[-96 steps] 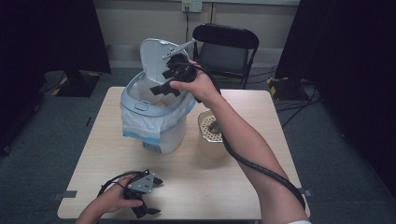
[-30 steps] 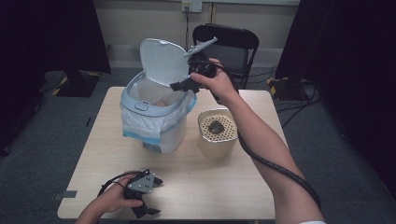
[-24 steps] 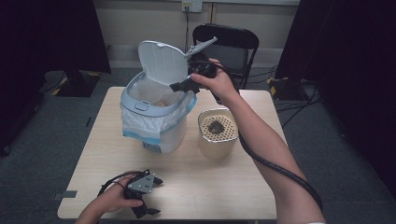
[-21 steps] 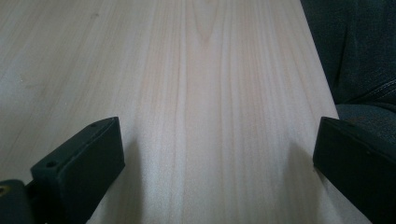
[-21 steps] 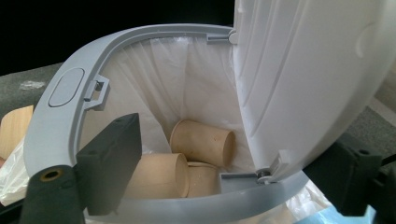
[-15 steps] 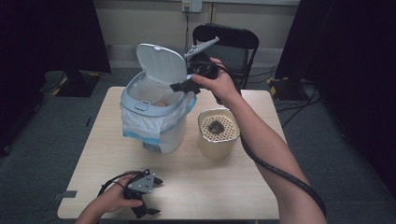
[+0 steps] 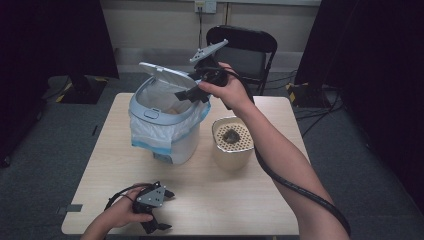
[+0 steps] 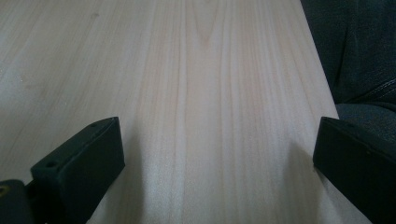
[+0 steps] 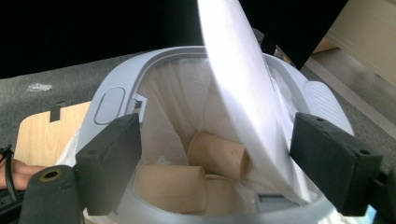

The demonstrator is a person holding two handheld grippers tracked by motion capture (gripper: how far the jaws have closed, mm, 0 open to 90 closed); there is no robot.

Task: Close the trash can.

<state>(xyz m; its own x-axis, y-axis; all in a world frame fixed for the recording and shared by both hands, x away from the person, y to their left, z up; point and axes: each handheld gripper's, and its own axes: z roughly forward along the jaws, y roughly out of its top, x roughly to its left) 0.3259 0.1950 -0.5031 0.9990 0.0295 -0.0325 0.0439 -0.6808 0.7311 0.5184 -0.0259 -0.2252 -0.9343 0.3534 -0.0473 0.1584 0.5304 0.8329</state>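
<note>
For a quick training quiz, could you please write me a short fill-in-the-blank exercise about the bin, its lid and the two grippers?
1. The right gripper is at the bin's ____, which is tilted partway over the opening.
2. The left gripper rests on the table with its jaws ____.
3. The white bin is lined with a ____.
4. Inside lie tan cardboard ____.

Missing words: lid; open; bag; tubes

- Right arm stretches forward and up; right hand [image 7: 231, 91] grips the right gripper [image 7: 192, 93], raised high, jaws spread wide.
- Left hand [image 7: 120, 214] holds the left gripper [image 7: 161, 210] low, jaws wide apart.
</note>
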